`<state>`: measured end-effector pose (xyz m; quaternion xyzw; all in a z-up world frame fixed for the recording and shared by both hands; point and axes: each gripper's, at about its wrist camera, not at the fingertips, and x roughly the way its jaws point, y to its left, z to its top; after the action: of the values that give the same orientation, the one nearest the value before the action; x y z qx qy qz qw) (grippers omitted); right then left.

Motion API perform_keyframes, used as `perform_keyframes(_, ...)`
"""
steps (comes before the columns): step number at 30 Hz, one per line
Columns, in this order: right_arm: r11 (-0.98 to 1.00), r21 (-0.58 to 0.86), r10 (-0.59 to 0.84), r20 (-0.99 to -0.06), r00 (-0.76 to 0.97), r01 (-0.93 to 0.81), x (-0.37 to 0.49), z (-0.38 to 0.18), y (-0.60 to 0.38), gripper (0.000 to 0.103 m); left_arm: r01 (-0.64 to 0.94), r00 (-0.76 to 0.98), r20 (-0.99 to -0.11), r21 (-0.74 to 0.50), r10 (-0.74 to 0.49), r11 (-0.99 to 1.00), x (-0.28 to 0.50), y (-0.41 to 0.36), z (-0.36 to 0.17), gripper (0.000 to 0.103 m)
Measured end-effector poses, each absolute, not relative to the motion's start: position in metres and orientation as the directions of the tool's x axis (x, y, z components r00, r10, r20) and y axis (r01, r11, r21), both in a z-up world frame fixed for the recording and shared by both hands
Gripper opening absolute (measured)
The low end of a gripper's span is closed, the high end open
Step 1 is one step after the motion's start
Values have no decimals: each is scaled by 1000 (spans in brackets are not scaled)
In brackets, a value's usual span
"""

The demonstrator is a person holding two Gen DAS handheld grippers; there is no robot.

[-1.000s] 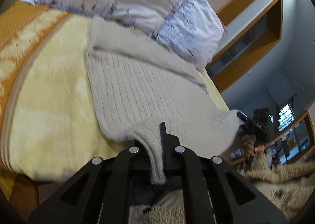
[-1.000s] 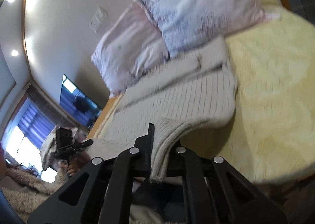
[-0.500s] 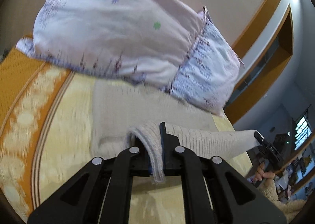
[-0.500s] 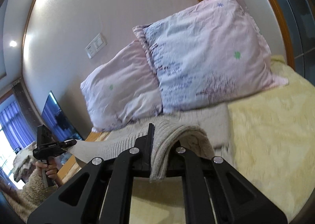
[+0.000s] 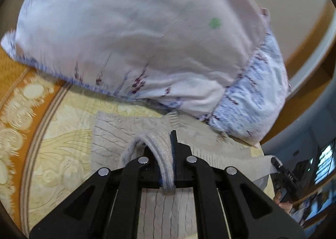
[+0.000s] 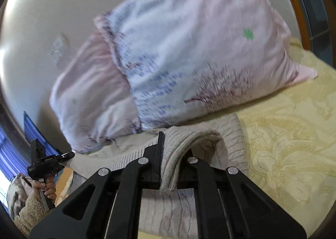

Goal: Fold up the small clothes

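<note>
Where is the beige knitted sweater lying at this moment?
The beige knitted sweater lies on the yellow bedspread just below the pillows, its hem pinched by the left gripper and right gripper.

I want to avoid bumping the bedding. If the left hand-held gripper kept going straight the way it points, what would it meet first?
Probably the flat part of the sweater on the bedspread just ahead, then the floral pillow behind it. The left hand-held gripper is shut on the sweater's edge; depth is unclear.

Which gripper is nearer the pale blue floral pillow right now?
Right. The right gripper holds the sweater just below the blue pillow. The left gripper holds the other corner below the pink pillow; the blue one lies off to its right.
</note>
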<state>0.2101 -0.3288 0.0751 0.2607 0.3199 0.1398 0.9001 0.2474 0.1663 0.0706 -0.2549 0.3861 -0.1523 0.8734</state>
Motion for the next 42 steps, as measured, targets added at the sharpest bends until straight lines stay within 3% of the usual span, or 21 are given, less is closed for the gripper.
perform_keyframes(15,821,562,363,-650,668,101,265,21,-327,9,-67,593,-641,-643,-488,763,295,167,18,7)
perform_keyframes(16,816,568,367,-653,663,108,267,21,-327,12,-74,591,-639,-651,-493,755,296,168,18,8)
perform_keyframes(18,797,592,382,-646,661,118,272,24,-329,33,-85,593,-634,-663,-497,743,298,169,19,13)
perform_keyframes(19,795,594,373,-637,674,122,271,28,-331,57,-89,599,-626,-673,-501,734,298,171,22,26)
perform_keyframes(20,798,590,353,-624,697,124,268,35,-333,72,-90,611,-616,-678,-498,729,296,173,25,36)
perform_keyframes(21,803,586,338,-600,725,111,262,43,-336,73,-92,627,-607,-680,-488,727,294,176,30,54)
perform_keyframes(22,807,582,333,-584,740,96,258,49,-338,73,-91,651,-596,-676,-470,731,291,179,38,60)
perform_keyframes(24,822,565,321,-565,760,73,249,59,-341,73,-77,671,-590,-659,-450,748,283,185,51,61)
perform_keyframes(25,836,545,310,-562,767,62,240,63,-345,72,-67,672,-595,-642,-441,764,277,187,56,60)
perform_keyframes(28,867,495,291,-593,751,55,224,65,-351,55,-39,658,-626,-583,-418,812,257,189,63,58)
perform_keyframes(31,876,479,304,-632,713,52,208,55,-361,47,-12,627,-655,-549,-422,836,234,190,60,52)
perform_keyframes(39,921,386,265,-704,659,43,185,39,-356,45,30,593,-713,-445,-375,895,200,184,45,51)
perform_keyframes(42,920,390,285,-711,643,23,186,34,-353,33,42,581,-729,-418,-363,907,196,177,39,51)
